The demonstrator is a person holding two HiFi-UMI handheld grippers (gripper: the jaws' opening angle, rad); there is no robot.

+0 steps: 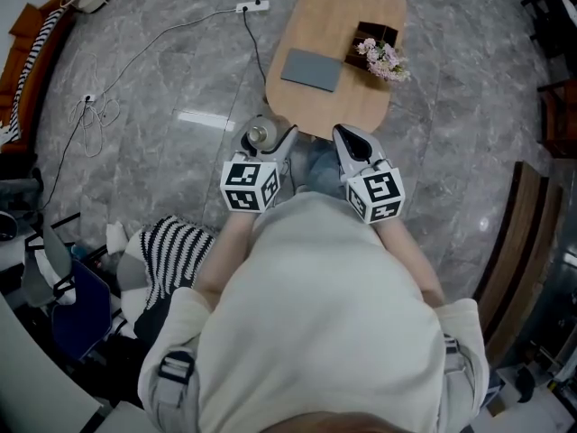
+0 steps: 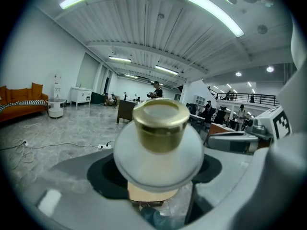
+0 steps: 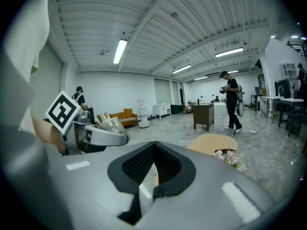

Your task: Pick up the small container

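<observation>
Small container [image 2: 158,169] frosted white w/ gold cap [image 2: 160,123]; table [image 1: 334,7] tan; flowers [image 1: 385,59] pink.

A grey pad [image 1: 311,69] and a flower box [image 1: 379,48] are sitting mid-table [image 1: 315,120]; its near end is lying bare.

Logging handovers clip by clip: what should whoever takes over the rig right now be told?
Left gripper: shut on the small container, a pale round jar with a gold lid, held in the air off the near end of the wooden table.
Right gripper: shut, empty, alongside.
Done: the pickup.
Left: nothing, as far as the task goes. The flowers and the grey pad lie on the table.
</observation>
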